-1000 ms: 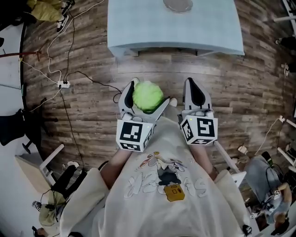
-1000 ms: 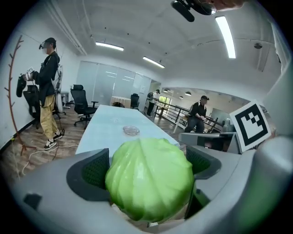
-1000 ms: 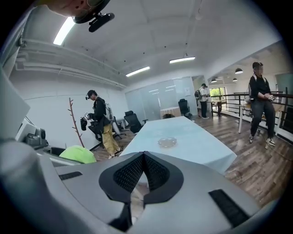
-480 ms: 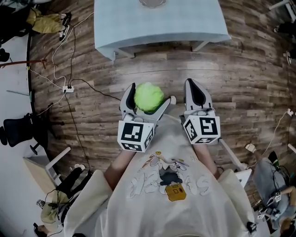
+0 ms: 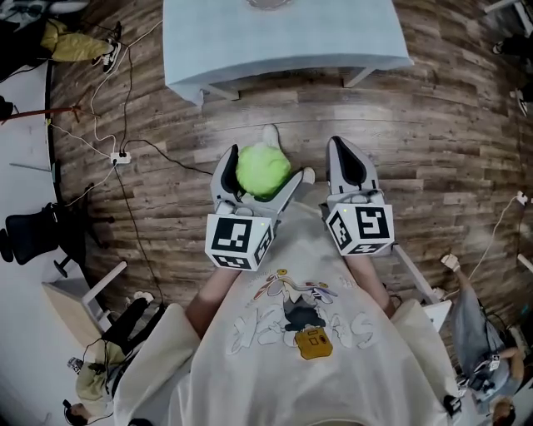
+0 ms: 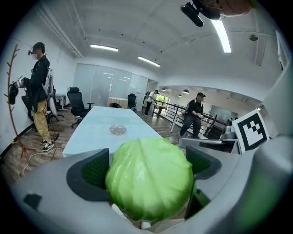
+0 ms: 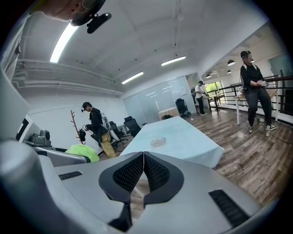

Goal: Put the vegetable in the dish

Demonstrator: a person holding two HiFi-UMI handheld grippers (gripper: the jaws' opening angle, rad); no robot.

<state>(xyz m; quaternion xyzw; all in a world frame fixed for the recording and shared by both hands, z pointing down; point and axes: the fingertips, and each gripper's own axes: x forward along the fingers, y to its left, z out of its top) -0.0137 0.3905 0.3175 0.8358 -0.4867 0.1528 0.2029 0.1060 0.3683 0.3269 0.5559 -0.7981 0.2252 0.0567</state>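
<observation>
A round green cabbage sits between the jaws of my left gripper, which is shut on it above the wooden floor. In the left gripper view the cabbage fills the gap between the two dark pads. My right gripper is beside it, shut with nothing held; its pads meet in the right gripper view. A small glass dish lies on the pale blue table ahead, and the dish also shows in the right gripper view. Only the dish's edge shows at the top of the head view.
Cables and a power strip lie on the floor at the left. Office chairs and a person stand left of the table, other people to its right. A white desk corner borders the left.
The table has drifted slightly up and left in the head view as I moved. Both grippers keep their pose, the left one still holding the cabbage.
</observation>
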